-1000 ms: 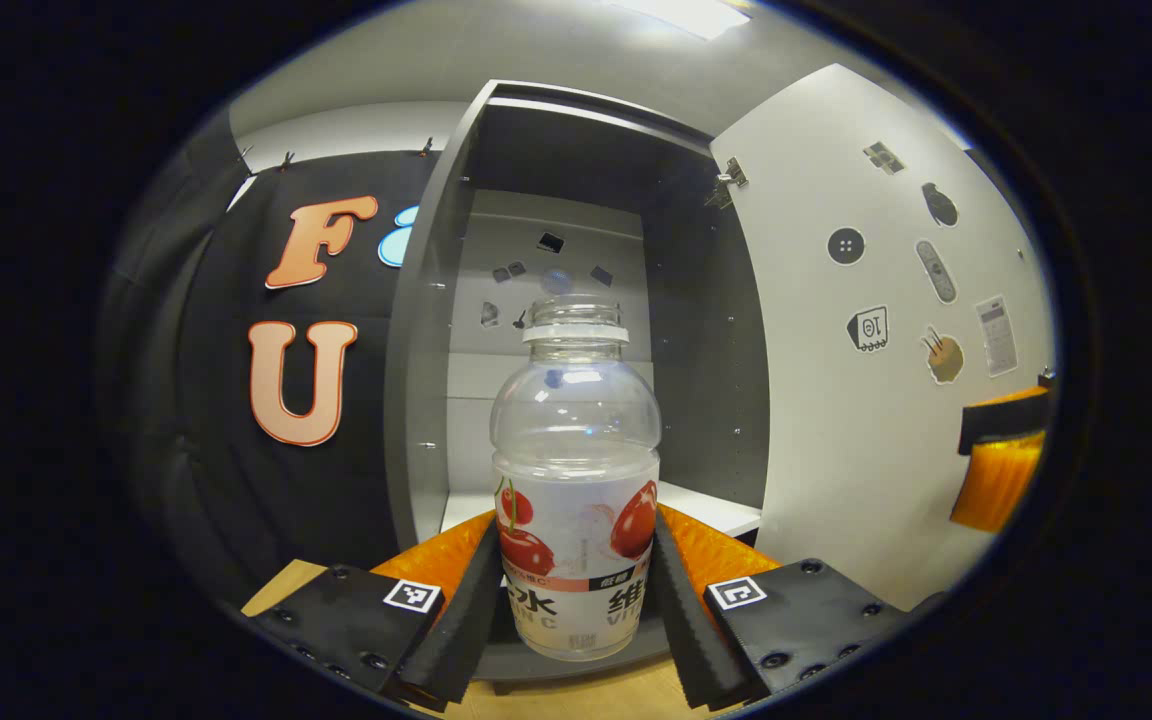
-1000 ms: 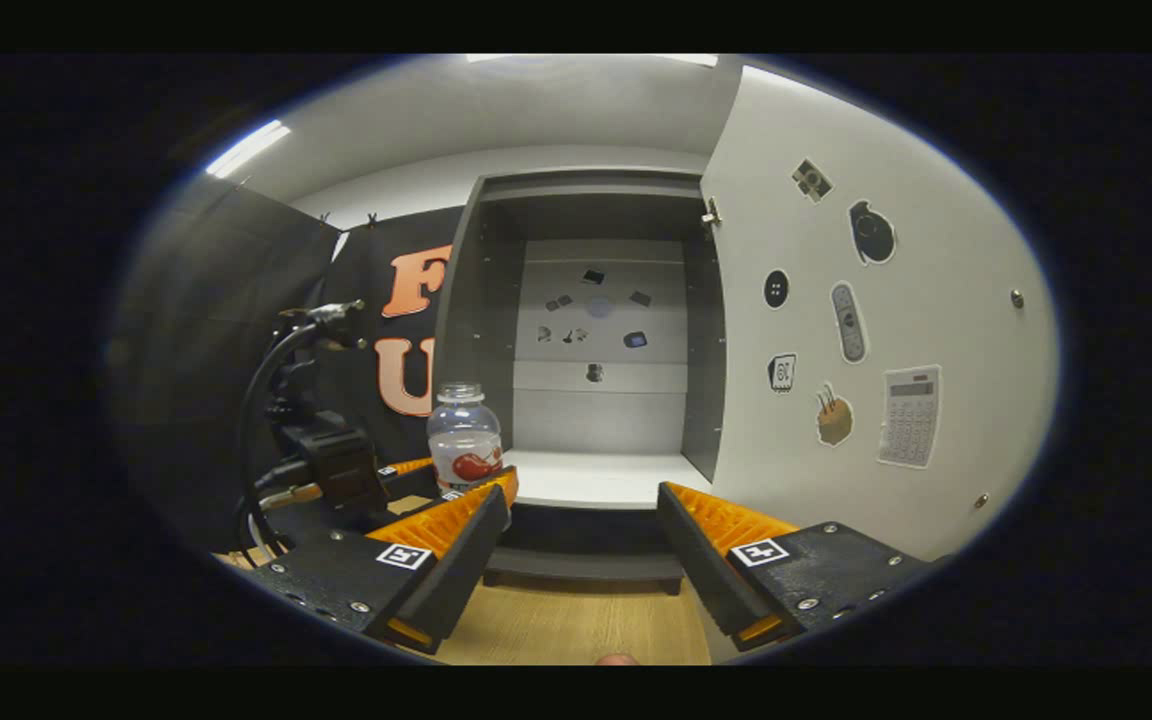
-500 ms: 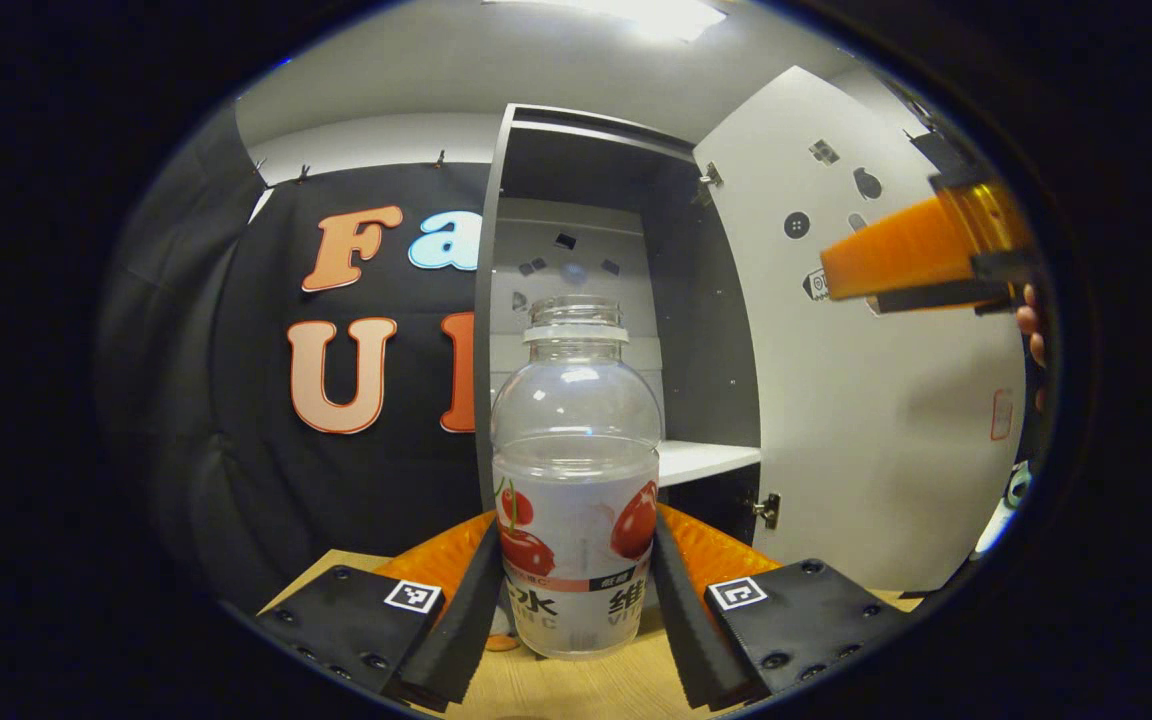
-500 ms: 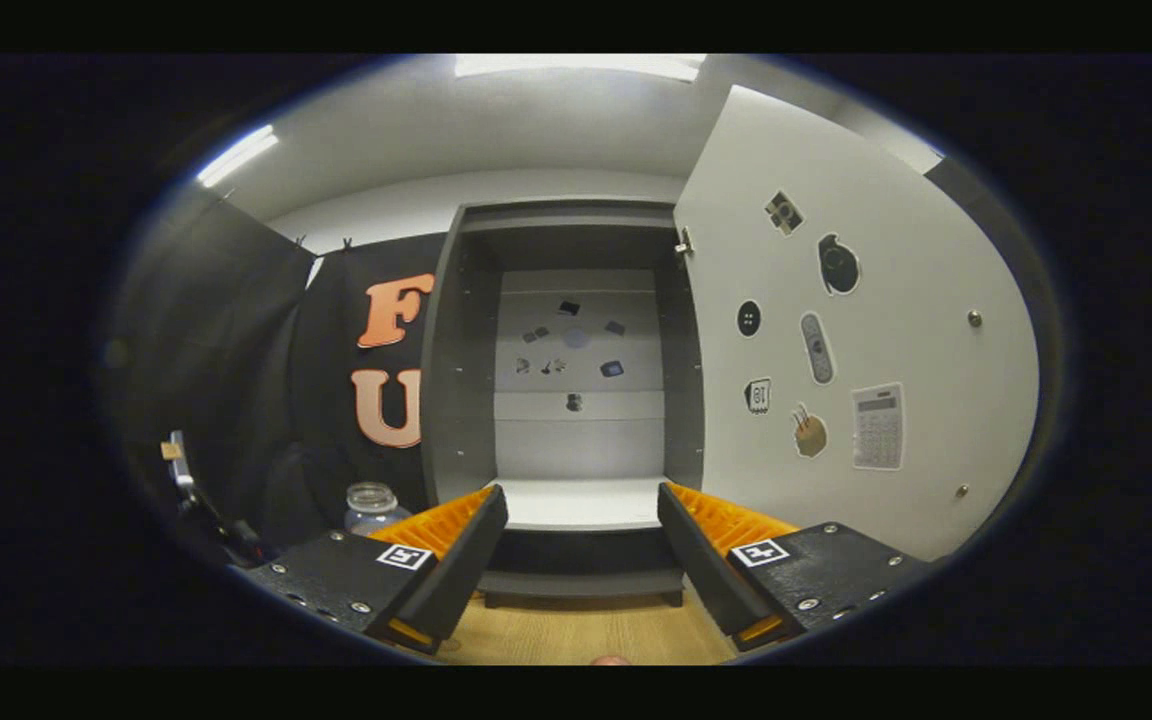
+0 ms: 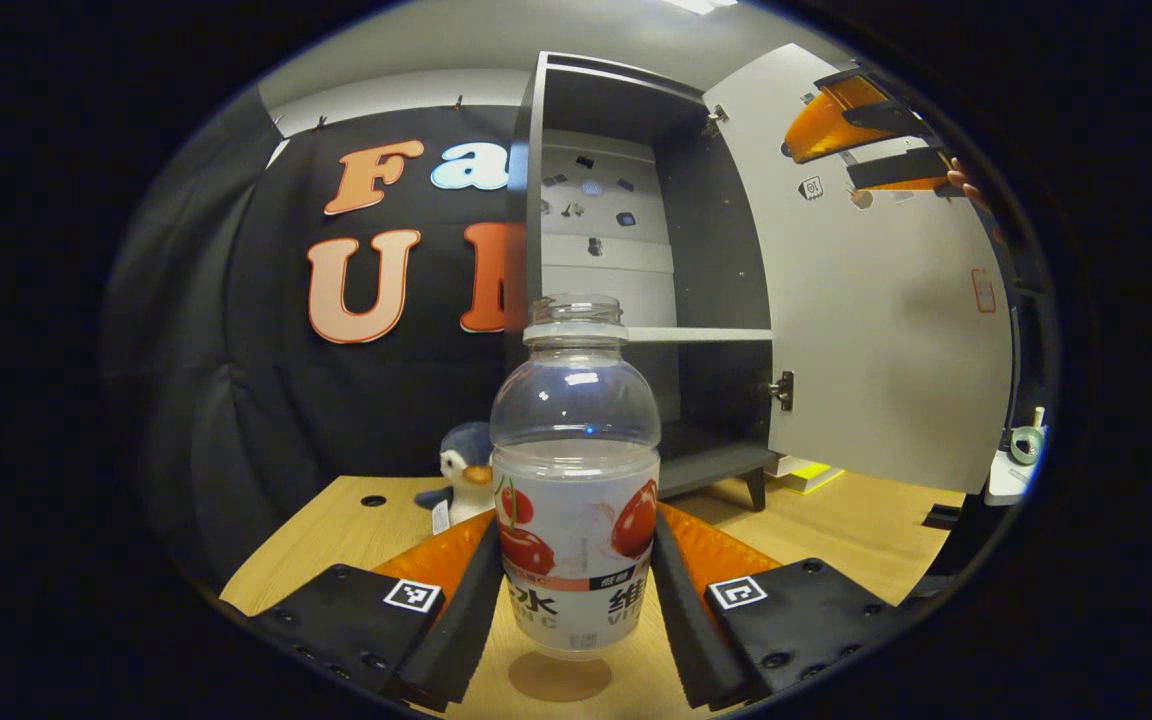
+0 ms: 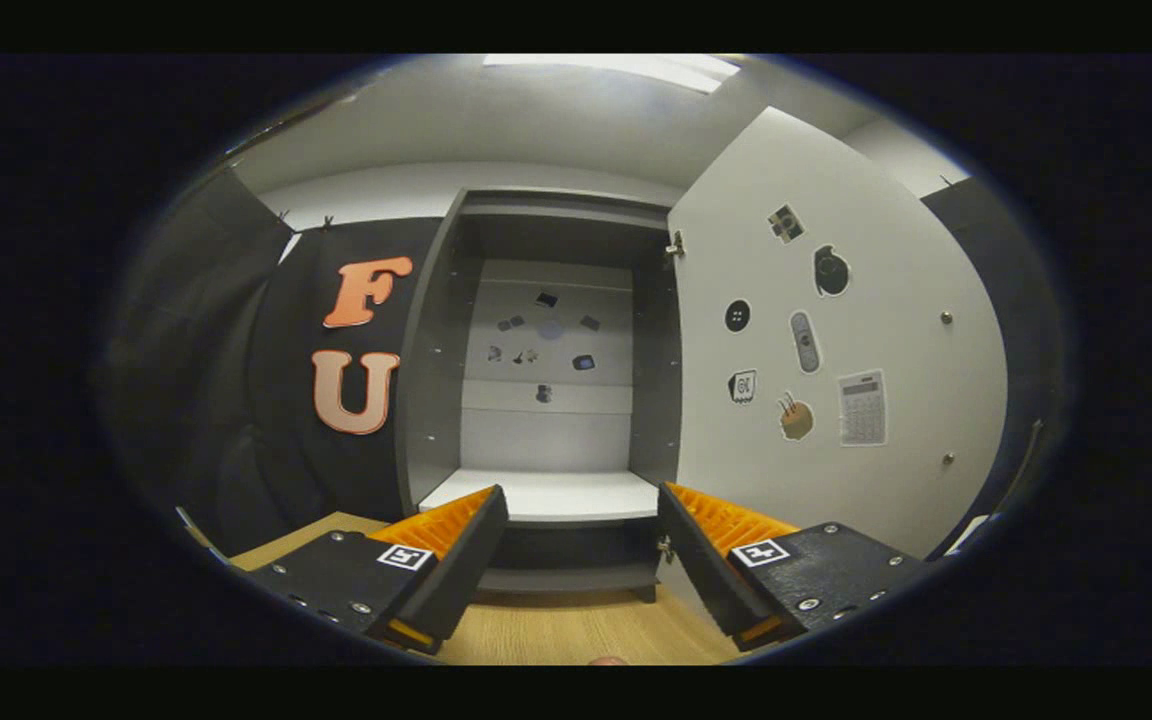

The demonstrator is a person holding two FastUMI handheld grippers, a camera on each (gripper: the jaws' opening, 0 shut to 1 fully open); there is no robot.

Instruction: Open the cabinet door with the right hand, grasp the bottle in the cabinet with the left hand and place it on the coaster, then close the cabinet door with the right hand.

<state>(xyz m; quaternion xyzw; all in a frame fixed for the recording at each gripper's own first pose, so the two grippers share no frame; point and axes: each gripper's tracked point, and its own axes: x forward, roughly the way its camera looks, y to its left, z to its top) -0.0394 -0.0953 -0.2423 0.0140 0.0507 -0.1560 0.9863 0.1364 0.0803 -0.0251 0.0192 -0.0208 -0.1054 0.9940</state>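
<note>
Bottle (image 5: 575,470) was sitting upright between the left tongs (image 5: 576,590), both fingers (image 5: 466,610) pressed against its labelled lower half, so it was properly gripped. No cap on it, clear plastic, fruit pictures on the label. In the left gripper view it was out of the cabinet (image 5: 636,200) and over the wooden desk (image 5: 836,520), right above a round brownish coaster (image 5: 560,677) that peeked out under its base. Couldn't tell if the bottom was touching the coaster or just above it.

Behind the bottle on the left, a small penguin plush (image 5: 456,475) stood on the desk near the black cloth wall. The cabinet itself was dark grey with a white shelf (image 6: 546,495) inside and a few small stickers on its back panel. The cabinet door (image 6: 826,370) was swung wide open to the right, white inside face with stickers on it, a calculator-looking one among them.

Right tongs (image 6: 581,545) were spread wide with nothing between them, pointed straight at the open cabinet, apart from the door. The left gripper view also caught the right tongs (image 5: 861,135) up high in front of the door, with fingertips of the hand holding them at the edge.
</note>
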